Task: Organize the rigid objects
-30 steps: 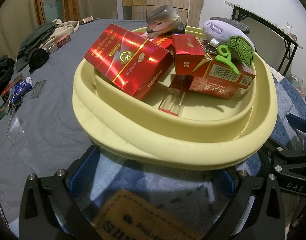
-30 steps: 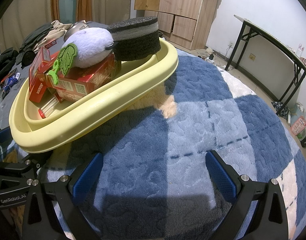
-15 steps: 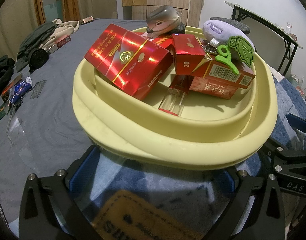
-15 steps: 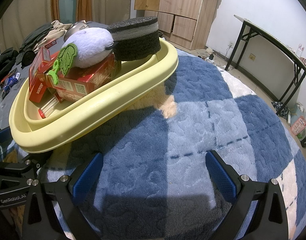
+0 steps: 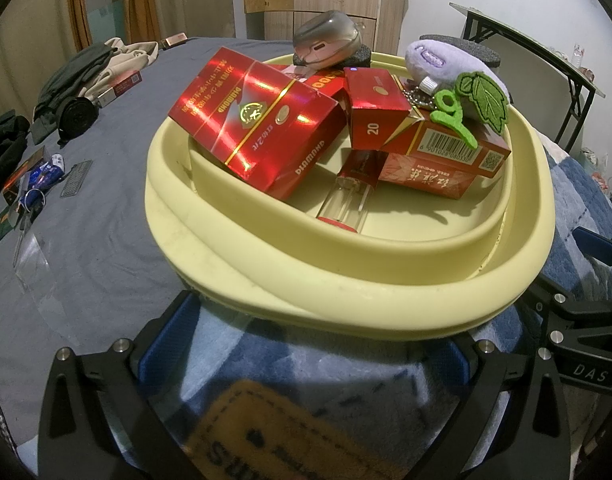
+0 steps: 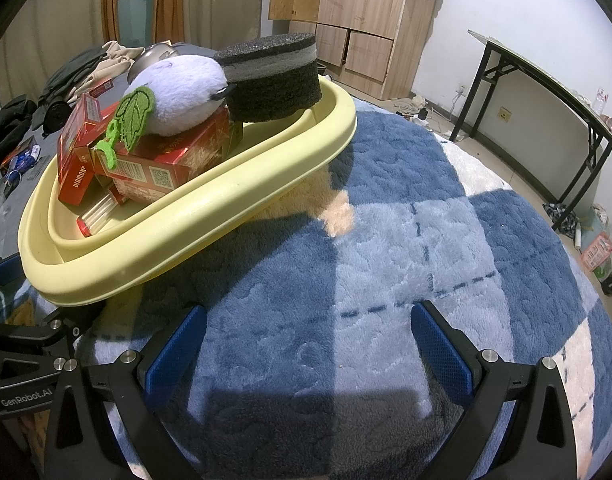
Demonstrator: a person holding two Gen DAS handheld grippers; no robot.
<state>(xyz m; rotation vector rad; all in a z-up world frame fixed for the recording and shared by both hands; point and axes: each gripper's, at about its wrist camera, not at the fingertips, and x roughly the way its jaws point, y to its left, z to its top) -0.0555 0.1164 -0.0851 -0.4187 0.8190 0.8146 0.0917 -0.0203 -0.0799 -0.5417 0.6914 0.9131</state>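
resting wide open, empty, left gripper (image 5: 306,344) at 6 o'clock of yellow basin (image 5: 346,300); likely pausing, goods gathered inside: three red boxes visible, largest red box (image 5: 258,120) at 10 o'clock, one clear lighter (image 5: 346,200), one plush (image 5: 454,64) at 2 o'clock; right gripper (image 6: 308,344) wide, empty over blue blanket (image 6: 386,240)

This was a home bedroom. Directly beneath both tools lay a plush blue checked blanket (image 6: 386,240), spread over a bed whose grey sheet (image 5: 106,208) ran off to the left of the left tool. Far ahead on that sheet a heap of clothes (image 5: 94,68) lay crumpled. Beyond the bed stood a wooden wardrobe (image 6: 358,20) with drawers, and orange curtains (image 5: 138,0) hung left of it. To the right of the right tool a folding table (image 6: 546,88) stood against a white wall.
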